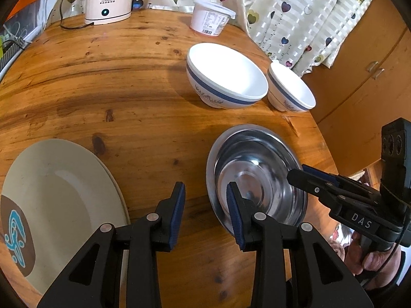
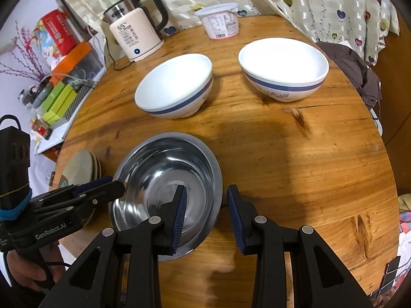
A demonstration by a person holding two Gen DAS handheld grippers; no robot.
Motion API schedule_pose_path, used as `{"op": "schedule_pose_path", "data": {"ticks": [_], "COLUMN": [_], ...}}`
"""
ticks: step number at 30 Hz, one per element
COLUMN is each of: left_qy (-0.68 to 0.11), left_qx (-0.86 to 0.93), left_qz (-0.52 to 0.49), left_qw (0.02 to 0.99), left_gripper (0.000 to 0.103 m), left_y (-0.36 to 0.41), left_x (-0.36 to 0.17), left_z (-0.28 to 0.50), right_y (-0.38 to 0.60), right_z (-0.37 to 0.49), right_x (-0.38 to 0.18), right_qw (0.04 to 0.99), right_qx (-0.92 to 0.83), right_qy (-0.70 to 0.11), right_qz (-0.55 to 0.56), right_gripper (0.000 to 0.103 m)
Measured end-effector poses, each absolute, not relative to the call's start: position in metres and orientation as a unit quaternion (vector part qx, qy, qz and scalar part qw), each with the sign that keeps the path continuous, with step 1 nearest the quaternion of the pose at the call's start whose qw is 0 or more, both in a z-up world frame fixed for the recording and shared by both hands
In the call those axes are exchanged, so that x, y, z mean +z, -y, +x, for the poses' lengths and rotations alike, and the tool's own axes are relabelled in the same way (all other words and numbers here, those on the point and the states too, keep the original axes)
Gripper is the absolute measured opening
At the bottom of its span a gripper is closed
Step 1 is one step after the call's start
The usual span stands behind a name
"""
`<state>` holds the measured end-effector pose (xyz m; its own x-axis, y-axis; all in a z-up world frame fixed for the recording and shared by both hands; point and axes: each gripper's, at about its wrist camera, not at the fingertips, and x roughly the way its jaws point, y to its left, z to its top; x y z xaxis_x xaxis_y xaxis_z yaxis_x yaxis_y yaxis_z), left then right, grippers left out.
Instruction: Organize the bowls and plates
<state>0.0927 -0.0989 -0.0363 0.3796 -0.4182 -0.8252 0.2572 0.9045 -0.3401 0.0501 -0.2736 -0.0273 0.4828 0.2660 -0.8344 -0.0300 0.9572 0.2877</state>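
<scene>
A shiny steel dish, nested in a second steel dish, sits on the round wooden table near its front edge. My left gripper is open and straddles the dish's left rim, one finger inside the dish and one outside, with gaps on both sides. My right gripper is open too and straddles the right rim of the steel dish the same way. Each gripper shows in the other's view: the right gripper and the left gripper. Behind stand two white bowls with blue bands.
A stack of cream plates lies left of the steel dish. A kettle and a white tub stand at the table's back by a heart-print curtain. Boxes crowd a shelf on the left. Bare wood lies right of the dish.
</scene>
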Motion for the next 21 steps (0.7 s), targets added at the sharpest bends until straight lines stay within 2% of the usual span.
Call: {"op": "schedule_pose_path", "data": {"ticks": [5, 9, 11, 21], "left_qy": [-0.517, -0.517, -0.517, -0.507], "left_qx": [-0.208, -0.213, -0.214, -0.216], "left_qz": [-0.075, -0.074, -0.073, -0.064], "left_qw": [0.827, 0.826, 0.826, 0.832], "left_gripper": [0.035, 0.034, 0.03, 0.019], "left_y": [0.1003, 0.103, 0.1035, 0.1047], "left_x": [-0.0378, -0.0388, -0.0394, -0.0365], "left_z": [0.0932, 0.0925, 0.0922, 0.0899], "right_y": [0.2729, 0.2737, 0.2735, 0.2725], "right_z": [0.0507, 0.0509, 0.0508, 0.0501], "right_x": [-0.0296, -0.0312, -0.0325, -0.0336], "right_qw": [0.852, 0.851, 0.851, 0.851], "right_qx": [0.09, 0.09, 0.091, 0.089], "right_qy": [-0.502, -0.503, -0.504, -0.504], "right_qz": [0.117, 0.118, 0.12, 0.117], "right_gripper": [0.02, 0.016, 0.013, 0.012]}}
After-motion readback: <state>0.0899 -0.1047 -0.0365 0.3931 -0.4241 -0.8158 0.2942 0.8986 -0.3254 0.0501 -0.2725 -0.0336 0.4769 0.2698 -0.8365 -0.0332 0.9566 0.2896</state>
